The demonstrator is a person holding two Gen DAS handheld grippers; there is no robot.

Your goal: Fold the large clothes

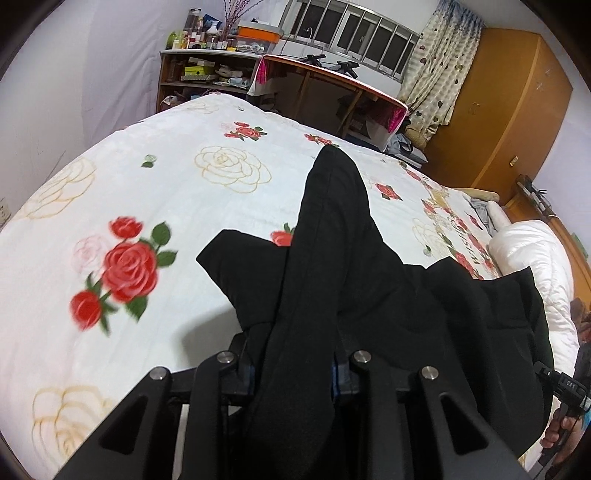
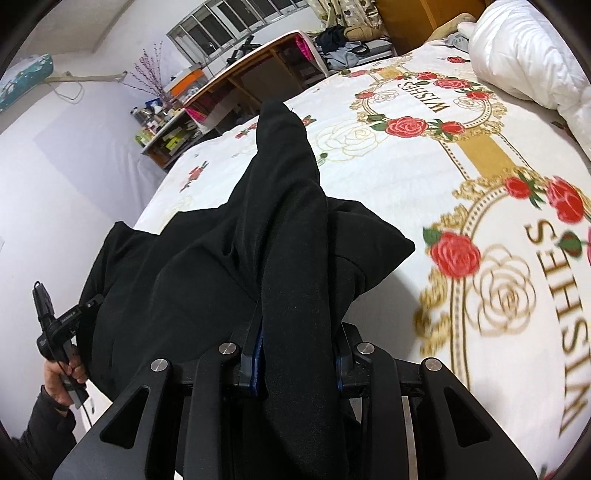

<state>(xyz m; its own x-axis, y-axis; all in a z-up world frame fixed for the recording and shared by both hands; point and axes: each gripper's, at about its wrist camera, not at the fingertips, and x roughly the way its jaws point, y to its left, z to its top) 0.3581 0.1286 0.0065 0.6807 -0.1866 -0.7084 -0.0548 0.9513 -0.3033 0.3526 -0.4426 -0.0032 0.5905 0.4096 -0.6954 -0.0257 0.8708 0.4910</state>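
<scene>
Bedroom, flowered bedspread (image 1: 155, 177) under everything. Left gripper (image 1: 295, 369) pinching a bunched fold of the black garment (image 1: 332, 229), cloth filling the narrow gap between its fingers; right gripper (image 2: 299, 362) pinching the same garment (image 2: 280, 192) likewise, blue pads pressed to the cloth either side. From each grip, a long dark ridge running away toward the far edge of the bed, with loose flaps spilling to both sides; most of the garment draped on the bedspread between the two grips, the gripped ends seemingly raised off it. Judged step: raising one end to carry it over for a fold. To do it well: hold both pinches firm, keep the two grips level with each other and the span between them taut, carry across evenly so the edge lands straight, and watch the loose flaps for tucking under. Beyond the bed, a desk (image 1: 332, 85), cluttered shelves (image 1: 199, 70), a barred window (image 1: 354, 29), a curtain (image 1: 439, 66), a wardrobe (image 1: 509, 110), a white duvet (image 2: 528, 55). Legible writing: "WISHES" (image 2: 569, 332) printed in gold on the bedspread, twice; small lettering on the gripper handles too fine to read.
</scene>
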